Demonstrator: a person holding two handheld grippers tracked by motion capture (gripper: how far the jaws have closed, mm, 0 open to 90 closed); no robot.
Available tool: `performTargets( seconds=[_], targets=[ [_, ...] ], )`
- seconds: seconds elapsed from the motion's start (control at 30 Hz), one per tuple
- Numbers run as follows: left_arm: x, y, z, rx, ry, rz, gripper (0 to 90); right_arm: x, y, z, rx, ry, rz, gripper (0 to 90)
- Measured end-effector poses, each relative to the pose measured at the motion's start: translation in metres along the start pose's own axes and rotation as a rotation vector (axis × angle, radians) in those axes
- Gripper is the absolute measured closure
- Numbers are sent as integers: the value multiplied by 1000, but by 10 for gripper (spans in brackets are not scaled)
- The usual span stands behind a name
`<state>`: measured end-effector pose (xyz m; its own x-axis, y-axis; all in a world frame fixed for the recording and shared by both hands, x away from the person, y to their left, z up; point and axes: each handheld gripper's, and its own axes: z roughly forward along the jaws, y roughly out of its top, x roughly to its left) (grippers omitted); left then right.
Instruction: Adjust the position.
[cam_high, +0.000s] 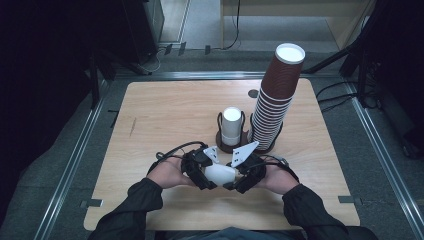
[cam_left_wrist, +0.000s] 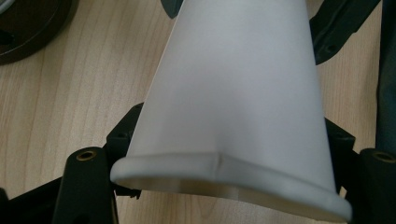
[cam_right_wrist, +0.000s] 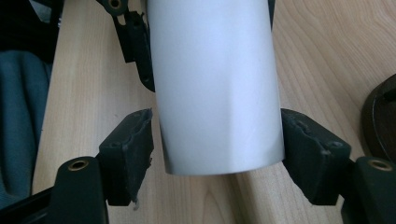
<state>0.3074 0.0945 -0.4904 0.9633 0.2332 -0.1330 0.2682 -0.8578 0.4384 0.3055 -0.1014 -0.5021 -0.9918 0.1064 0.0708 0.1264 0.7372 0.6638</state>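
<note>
High view: a person's two hands meet at the near middle of a pale wooden table (cam_high: 165, 107), each holding black tongs. Between them a white paper cup (cam_high: 220, 173) lies on its side, lifted just off the wood. The left tongs (cam_high: 209, 176) take its left end and the right tongs (cam_high: 234, 179) its right end, likely so one end can be steadied while the other is pulled or passed. Farther away stand a dark round holder (cam_high: 223, 145) with one white cup (cam_high: 231, 125) upright in it and, to its right, a tall leaning stack of brown cups (cam_high: 274, 102). This view gives the layout but hides how each set of jaws meets the cup.

Left gripper view: the cup's wide rolled rim (cam_left_wrist: 224, 175) sits nearest the camera, the body tapering away. The jaws sit tight against the wall just behind the rim on both sides, so the left tongs are clamped on the cup. The rim looks slightly creased, a sign of squeeze.

Right gripper view: the narrow base end (cam_right_wrist: 219, 161) of the same cup points at the camera. The right-hand pad (cam_right_wrist: 308, 144) touches the cup wall; the left-hand pad (cam_right_wrist: 133, 140) stands just clear, a sliver of table showing between. The right tongs are therefore apart around the cup, not yet gripping it.
</note>
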Motion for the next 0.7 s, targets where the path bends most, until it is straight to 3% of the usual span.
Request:
performTargets(
  seconds=[0.3,0.4,0.57,0.7],
  targets=[
    [-2,0,-2,-19,0,28,303,2,1,3,17,-8,-30,346],
    [-2,0,-3,-25,-3,27,247,4,2,1,8,0,-46,353],
    [-1,-2,-11,-78,-1,16,127,3,2,-2,-13,4,-37,353],
    [2,-8,-20,-138,-4,-3,129,0,1,-10,-43,-1,-24,352]
  ],
)
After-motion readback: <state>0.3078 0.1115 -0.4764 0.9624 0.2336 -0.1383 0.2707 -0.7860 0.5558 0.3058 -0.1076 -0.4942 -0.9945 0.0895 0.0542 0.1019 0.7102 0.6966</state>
